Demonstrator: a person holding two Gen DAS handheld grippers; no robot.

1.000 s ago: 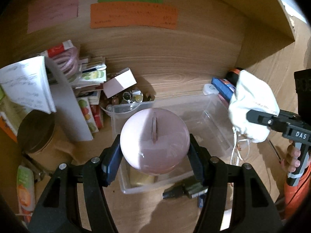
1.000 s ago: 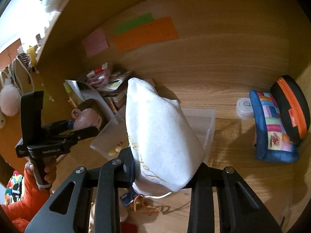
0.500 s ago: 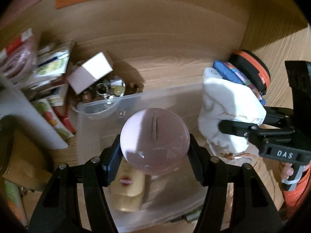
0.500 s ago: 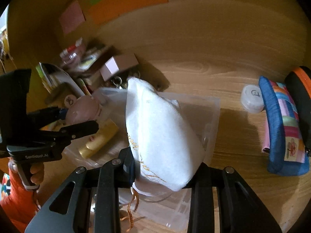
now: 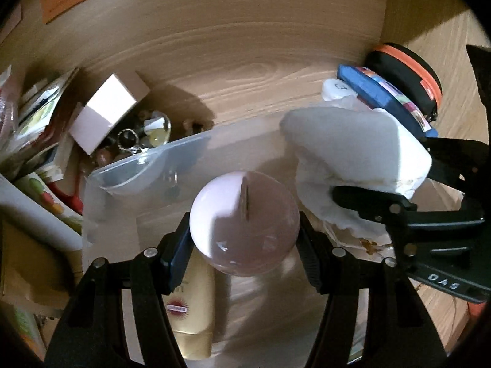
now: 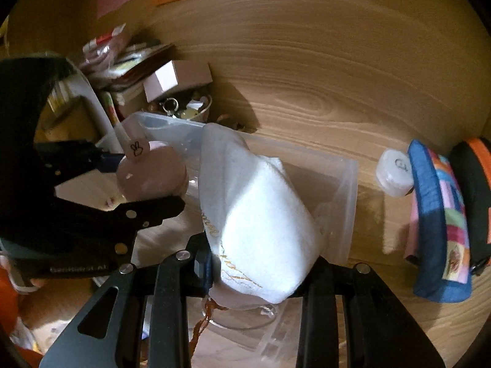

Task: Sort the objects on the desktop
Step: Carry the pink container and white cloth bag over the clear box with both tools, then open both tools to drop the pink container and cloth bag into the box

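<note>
My left gripper point(image 5: 245, 245) is shut on a round pink coin bank point(image 5: 244, 222) with a slot on top, held low over the clear plastic bin point(image 5: 153, 156). A yellow tube point(image 5: 191, 309) lies in the bin under it. To its right, my right gripper point(image 6: 260, 273) is shut on a white drawstring pouch point(image 6: 260, 211) with gold lettering, also over the bin point(image 6: 346, 202). In the right wrist view the left gripper point(image 6: 138, 184) and the pink bank point(image 6: 153, 174) sit at the left. In the left wrist view the right gripper point(image 5: 399, 190) holds the pouch point(image 5: 353, 150).
A white box point(image 5: 107, 107), a small bowl of trinkets point(image 5: 147, 132) and stacked packets point(image 5: 33, 113) crowd the bin's far left. A white round jar point(image 6: 394, 173), a patchwork blue pouch point(image 6: 438, 220) and a black-orange case point(image 6: 475, 193) lie to the right. A wooden back wall stands behind.
Both grippers have come down and forward over the bin, each keeping its object. The pouch and the coin bank now hang closer together and lower inside the bin's outline.
</note>
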